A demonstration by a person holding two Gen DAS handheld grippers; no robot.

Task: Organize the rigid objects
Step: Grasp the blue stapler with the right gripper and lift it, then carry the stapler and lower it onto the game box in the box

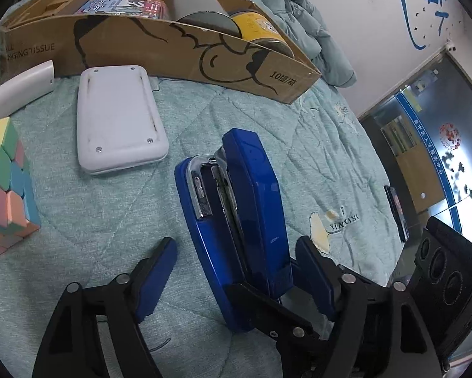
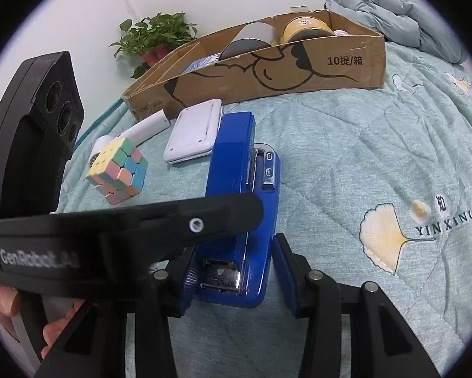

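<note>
A blue stapler [image 1: 236, 220] is lying on the quilted bed cover [image 1: 110, 220], near side of the cardboard box [image 1: 179, 53]. The left hand-held gripper [image 1: 236, 283] is standing with its jaws apart around the stapler's near end. The right hand-held gripper [image 2: 233, 277] is straddling the same end, its left pad touching, right pad apart. A pastel cube [image 2: 118, 170] and a white case [image 1: 119, 119] are lying to the left.
</note>
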